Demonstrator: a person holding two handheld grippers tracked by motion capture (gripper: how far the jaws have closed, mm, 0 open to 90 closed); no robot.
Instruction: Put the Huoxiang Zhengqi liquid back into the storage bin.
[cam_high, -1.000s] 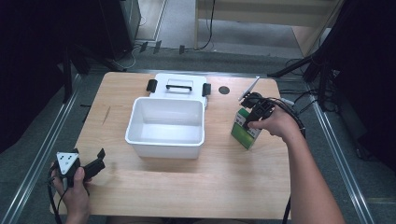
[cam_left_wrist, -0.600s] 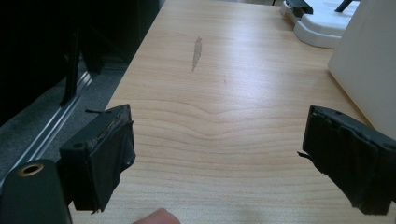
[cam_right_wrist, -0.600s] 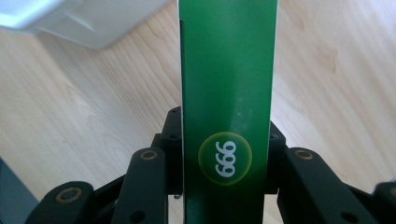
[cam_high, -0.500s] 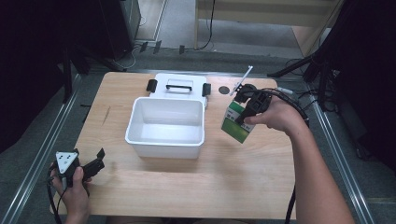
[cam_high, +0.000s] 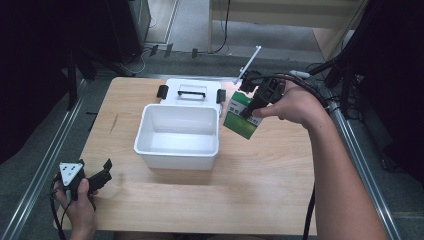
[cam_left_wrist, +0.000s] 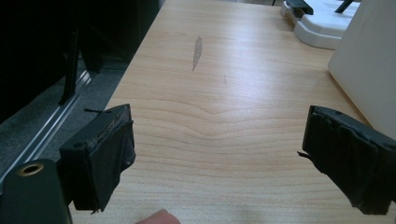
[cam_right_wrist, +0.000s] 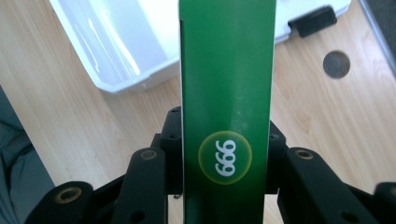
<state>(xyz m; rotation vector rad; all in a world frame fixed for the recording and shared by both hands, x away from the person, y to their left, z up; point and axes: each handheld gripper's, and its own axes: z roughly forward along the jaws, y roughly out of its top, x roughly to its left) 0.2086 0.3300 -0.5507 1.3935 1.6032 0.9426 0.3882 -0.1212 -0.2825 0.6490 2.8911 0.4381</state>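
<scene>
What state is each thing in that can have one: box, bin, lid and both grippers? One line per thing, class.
green box: lifted off the table, tilted, clamped in the right gripper's jaws.
white bin: open, nothing seen inside, standing on the table.
white lid: off the bin, lying flat behind it.
right gripper: shut on the green box.
left gripper: open, holding nothing, low over the table.

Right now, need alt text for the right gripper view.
A tall green box with a white "999" in a yellow-ringed circle stands clamped in the right claw. Behind it, on the wooden table, are an open white bin and its white lid with a black latch.
</scene>
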